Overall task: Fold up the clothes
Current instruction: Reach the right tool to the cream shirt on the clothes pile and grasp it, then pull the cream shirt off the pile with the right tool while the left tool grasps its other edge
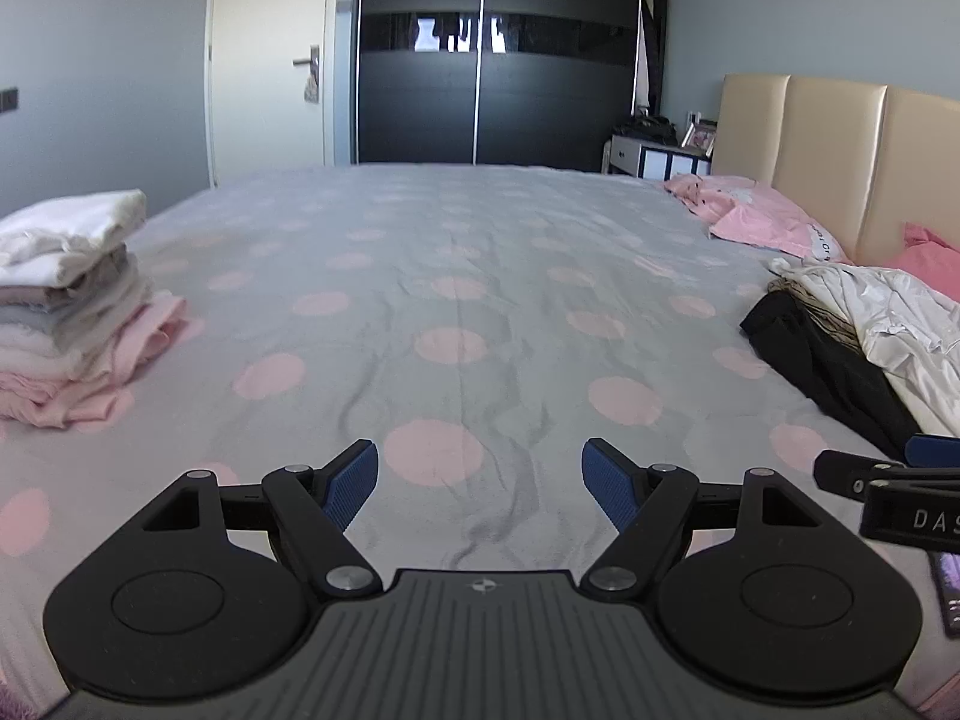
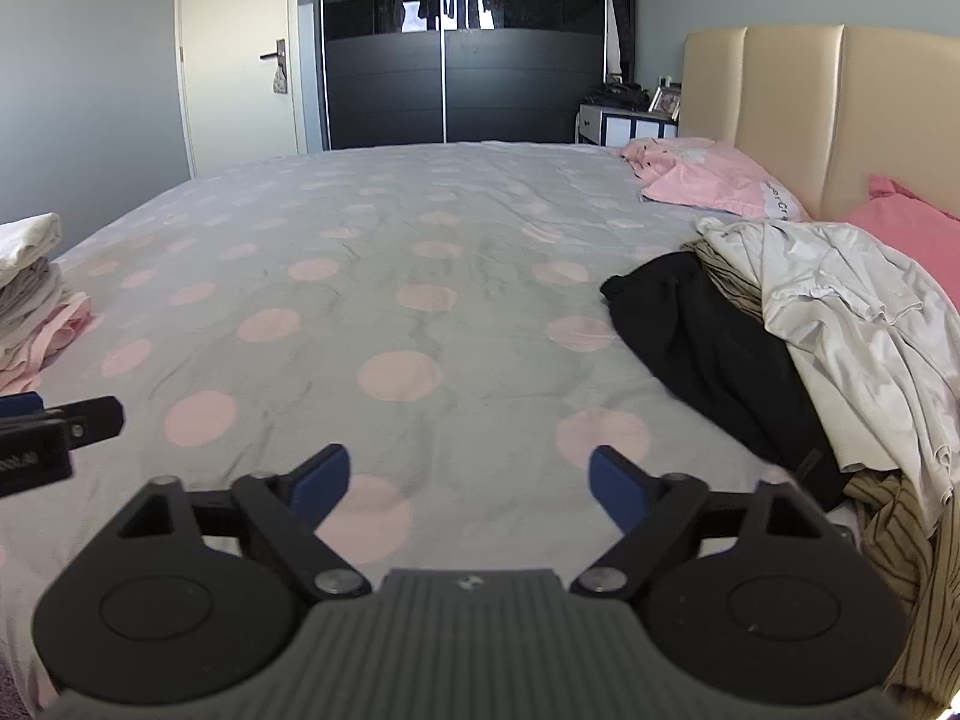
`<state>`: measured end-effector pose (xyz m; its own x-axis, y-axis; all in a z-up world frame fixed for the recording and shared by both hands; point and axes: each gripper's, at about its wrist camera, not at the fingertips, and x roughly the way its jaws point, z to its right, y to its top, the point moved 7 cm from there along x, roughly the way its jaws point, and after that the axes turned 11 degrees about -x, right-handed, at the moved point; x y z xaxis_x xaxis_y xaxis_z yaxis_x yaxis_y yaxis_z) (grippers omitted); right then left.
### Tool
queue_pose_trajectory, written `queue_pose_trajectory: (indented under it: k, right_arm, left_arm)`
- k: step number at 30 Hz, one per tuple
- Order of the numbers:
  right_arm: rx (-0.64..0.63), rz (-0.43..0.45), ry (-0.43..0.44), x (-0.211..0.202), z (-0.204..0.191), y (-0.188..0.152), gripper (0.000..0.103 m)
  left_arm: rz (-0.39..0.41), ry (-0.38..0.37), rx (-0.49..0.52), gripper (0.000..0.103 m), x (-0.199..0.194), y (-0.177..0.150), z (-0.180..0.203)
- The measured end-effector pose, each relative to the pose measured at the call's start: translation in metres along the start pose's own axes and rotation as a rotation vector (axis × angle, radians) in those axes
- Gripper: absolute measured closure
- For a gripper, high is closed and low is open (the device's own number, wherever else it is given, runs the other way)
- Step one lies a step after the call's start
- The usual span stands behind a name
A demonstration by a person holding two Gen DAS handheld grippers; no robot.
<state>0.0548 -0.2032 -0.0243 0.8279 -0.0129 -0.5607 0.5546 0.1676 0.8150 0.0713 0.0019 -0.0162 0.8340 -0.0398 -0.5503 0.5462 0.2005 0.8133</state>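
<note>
A heap of unfolded clothes (image 2: 840, 324) lies on the right side of the bed: a white shirt on top, a black garment (image 2: 708, 342) spread toward the middle, a striped brown one underneath. The same heap (image 1: 870, 324) shows at the right in the left wrist view. A stack of folded white and pink clothes (image 1: 66, 300) sits at the left, its edge also at the stack (image 2: 30, 294) in the right wrist view. My left gripper (image 1: 480, 477) is open over bare sheet, holding nothing. My right gripper (image 2: 468, 480) is open too, just left of the heap.
The bed (image 1: 456, 276) has a grey sheet with pink dots. Pink pillows (image 2: 702, 180) and a beige headboard (image 2: 798, 108) are at the right. A dark wardrobe (image 1: 498, 60), a door (image 1: 270, 60) and a bedside cabinet (image 1: 654, 159) stand beyond the far edge.
</note>
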Motion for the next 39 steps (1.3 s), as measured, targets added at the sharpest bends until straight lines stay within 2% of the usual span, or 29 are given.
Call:
queue_pose_trajectory:
  k: [8, 16, 20, 23, 24, 26, 27, 31, 32, 33, 35, 39]
  right_arm:
    - [-0.001, -0.095, -0.067, 0.033, 0.082, 0.005, 0.047]
    - [0.002, -0.153, -0.188, 0.070, 0.186, 0.005, 0.048]
    - [0.015, -0.170, -0.230, 0.092, 0.227, 0.002, 0.048]
    - [0.016, -0.198, -0.262, 0.113, 0.248, -0.001, 0.049]
    - [0.018, -0.208, -0.272, 0.119, 0.255, -0.002, 0.053]
    - [0.020, -0.225, -0.279, 0.130, 0.265, -0.003, 0.057]
    - [0.027, -0.235, -0.281, 0.136, 0.269, -0.005, 0.059]
    - [0.072, -0.275, -0.281, 0.158, 0.285, -0.011, 0.069]
    - [0.080, -0.284, -0.283, 0.162, 0.288, -0.012, 0.076]
    - [0.082, -0.288, -0.290, 0.164, 0.290, -0.013, 0.087]
    - [0.100, -0.290, -0.304, 0.164, 0.294, -0.011, 0.095]
    - [0.142, -0.257, -0.335, 0.154, 0.303, -0.002, 0.098]
  left_arm:
    - [-0.043, -0.037, 0.109, 0.029, 0.023, 0.024, 0.006]
    - [-0.083, -0.043, 0.153, 0.030, 0.054, 0.044, 0.001]
    - [-0.104, -0.044, 0.130, 0.040, 0.073, 0.047, -0.002]
    - [-0.129, -0.050, 0.101, 0.051, 0.085, 0.046, -0.001]
    - [-0.137, -0.049, 0.095, 0.053, 0.089, 0.046, -0.001]
    - [-0.154, -0.043, 0.088, 0.066, 0.098, 0.044, -0.001]
    - [-0.163, -0.038, 0.087, 0.069, 0.102, 0.043, -0.001]
    - [-0.189, -0.040, 0.100, 0.070, 0.114, 0.037, 0.005]
    - [-0.196, -0.040, 0.103, 0.070, 0.117, 0.036, 0.006]
    - [-0.202, -0.041, 0.107, 0.070, 0.119, 0.035, 0.007]
    - [-0.203, -0.038, 0.131, 0.070, 0.121, 0.032, 0.011]
    - [-0.207, -0.038, 0.143, 0.070, 0.123, 0.029, 0.014]
